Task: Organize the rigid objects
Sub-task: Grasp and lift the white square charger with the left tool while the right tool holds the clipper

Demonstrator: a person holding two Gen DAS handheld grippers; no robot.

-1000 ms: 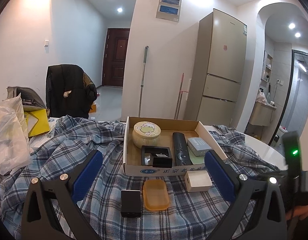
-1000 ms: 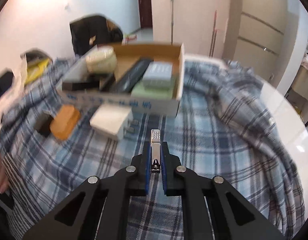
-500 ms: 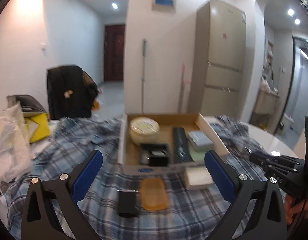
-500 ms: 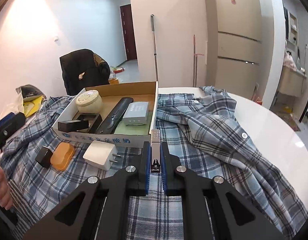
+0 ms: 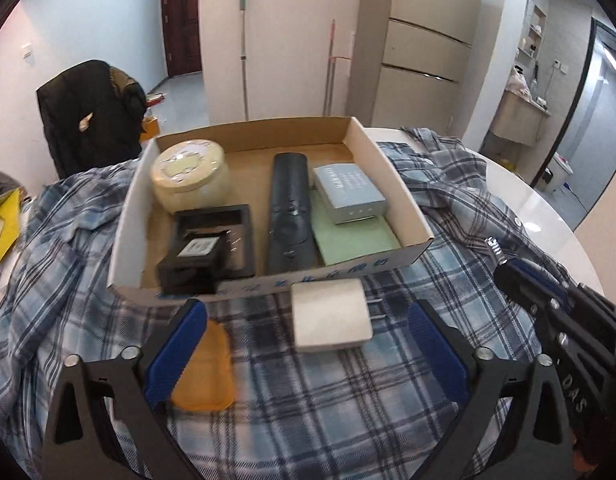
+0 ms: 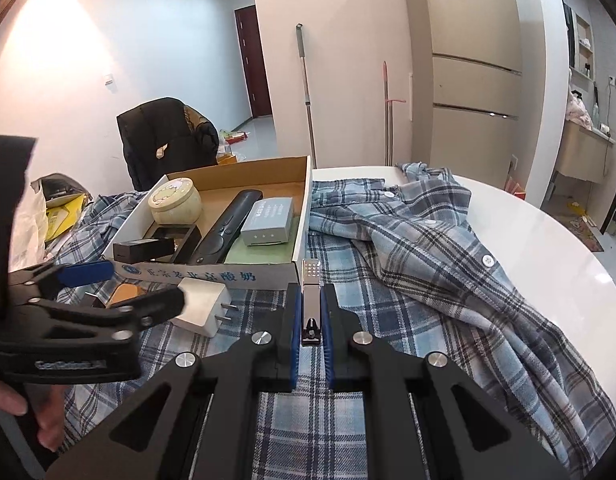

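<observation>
A white charger plug (image 5: 330, 316) lies on the plaid shirt just in front of the cardboard box (image 5: 388, 172). My left gripper (image 5: 308, 312) straddles the charger, its jaws closing, with a gap on each side of it. An orange block (image 5: 203, 372) is partly hidden behind the left finger. The box holds a cream jar (image 5: 189, 176), a black case (image 5: 211, 240), a remote (image 5: 289, 212) and a grey box (image 5: 348, 192). My right gripper (image 6: 311, 292) is shut on a metal nail clipper (image 6: 310, 308) near the box's front right corner (image 6: 295, 268).
A blue plaid shirt (image 6: 428, 264) covers much of the round white table (image 6: 548, 240). A chair with a black jacket (image 5: 91, 116) stands behind the box. Bags and yellow packets (image 6: 59, 216) lie at the far left. A person's hand (image 6: 19, 412) holds the left gripper.
My left gripper has tipped down and moved forward to the white charger, which now sits between its fingers. The right gripper has kept its hold on the nail clipper and barely shifted.
</observation>
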